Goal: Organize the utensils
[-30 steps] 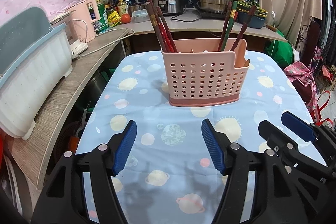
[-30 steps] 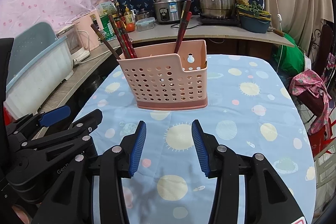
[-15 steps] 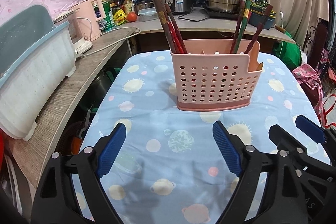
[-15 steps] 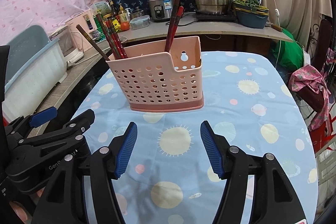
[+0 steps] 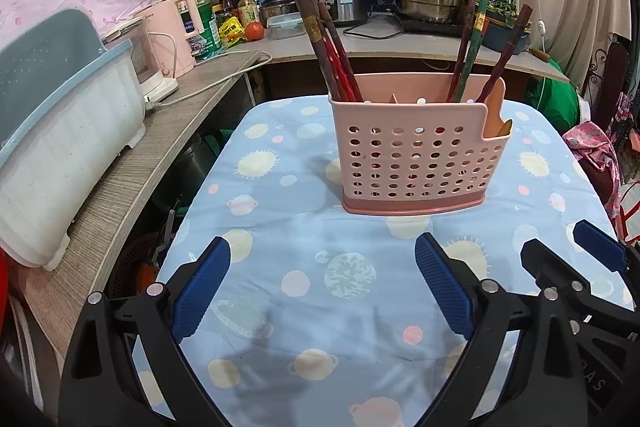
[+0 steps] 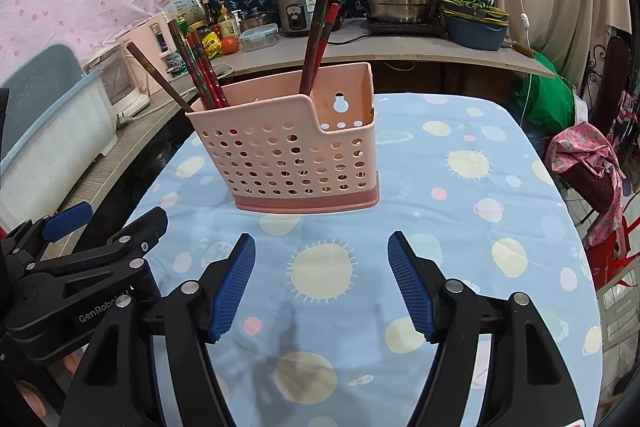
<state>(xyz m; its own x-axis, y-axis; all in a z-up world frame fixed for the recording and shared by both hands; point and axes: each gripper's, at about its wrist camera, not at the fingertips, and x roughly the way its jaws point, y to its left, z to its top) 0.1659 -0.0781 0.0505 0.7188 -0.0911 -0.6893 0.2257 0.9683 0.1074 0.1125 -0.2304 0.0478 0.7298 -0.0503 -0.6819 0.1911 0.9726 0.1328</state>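
Both tongs, left gripper [image 5: 322, 281] and right gripper [image 6: 322, 279], have just been opening and now stand spread with nothing between them, suggesting the last piece is released. They hover side by side, angled down over the tabletop's [image 5: 280, 307] near edge. Farther in, mid-table, the pink caddy [image 5: 416, 155] holds chopsticks [image 5: 332, 47] upright.

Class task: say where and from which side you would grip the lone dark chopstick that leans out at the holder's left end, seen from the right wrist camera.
Grip the dark chopstick on its bare upper shaft, coming from above. It tilts away from the red chopsticks, which probably leaves finger room; its lower end is hidden inside the pink holder.
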